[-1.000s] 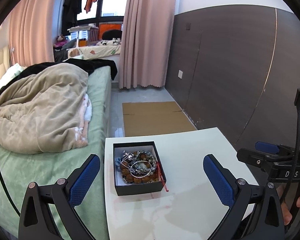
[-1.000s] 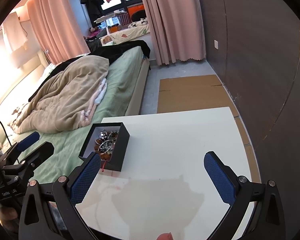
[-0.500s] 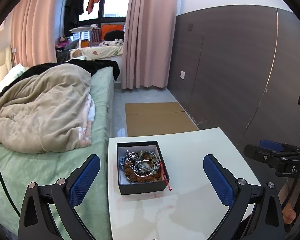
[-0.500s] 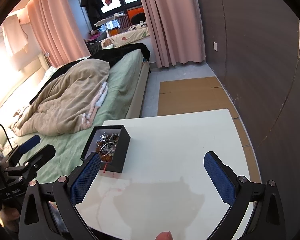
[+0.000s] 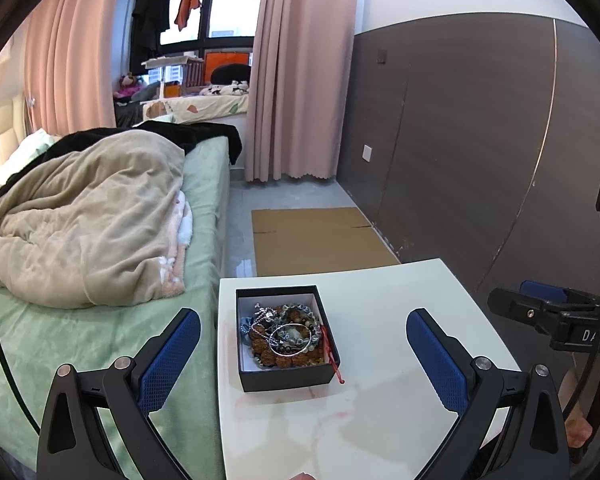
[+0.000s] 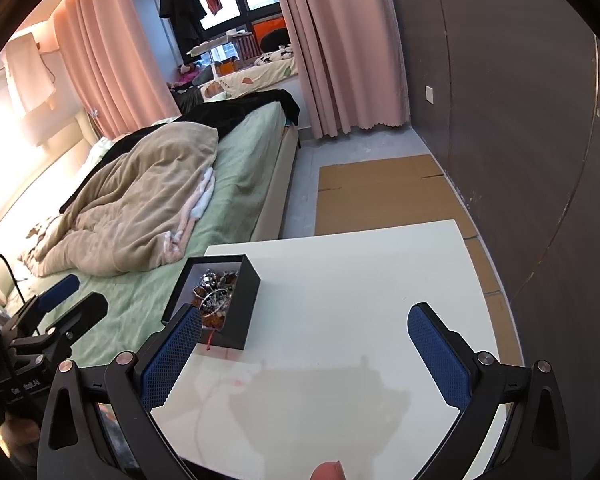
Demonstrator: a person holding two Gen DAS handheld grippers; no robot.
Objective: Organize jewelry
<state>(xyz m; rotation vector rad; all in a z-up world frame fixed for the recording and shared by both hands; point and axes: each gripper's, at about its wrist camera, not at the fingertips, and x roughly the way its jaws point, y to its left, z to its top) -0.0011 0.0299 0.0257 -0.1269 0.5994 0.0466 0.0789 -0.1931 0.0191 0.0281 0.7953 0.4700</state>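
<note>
Both grippers hang low over the near edge of the table, jaws spread wide, nothing between the pads. Left gripper points straight at the box; right gripper sits further right, over bare tabletop, with the box just past its left finger.

Box: black, open-topped, white-lined, on the left part of the table near the bed-side edge. Jewelry is heaped inside it: brown bead strands, a silver bangle on top, some dark metallic pieces, all tangled. A red cord trails over the box's near right corner onto the table. No loose pieces visible elsewhere on the table.

Stage judgement: everything piled in the box fits either pieces gathered in or pieces waiting to be sorted out; can't tell which from this.

For any pick from the heap: come in from above, narrow the jaws before entering, since the box walls leave little room. Take the top piece only, the bangle, by its rim; beads under it could snag and drag. The box looks light, so the other gripper may need to steady its wall.

Beyond the table: cardboard on the floor, the bed to the left with a beige blanket, pink curtains and a window at the back.
</note>
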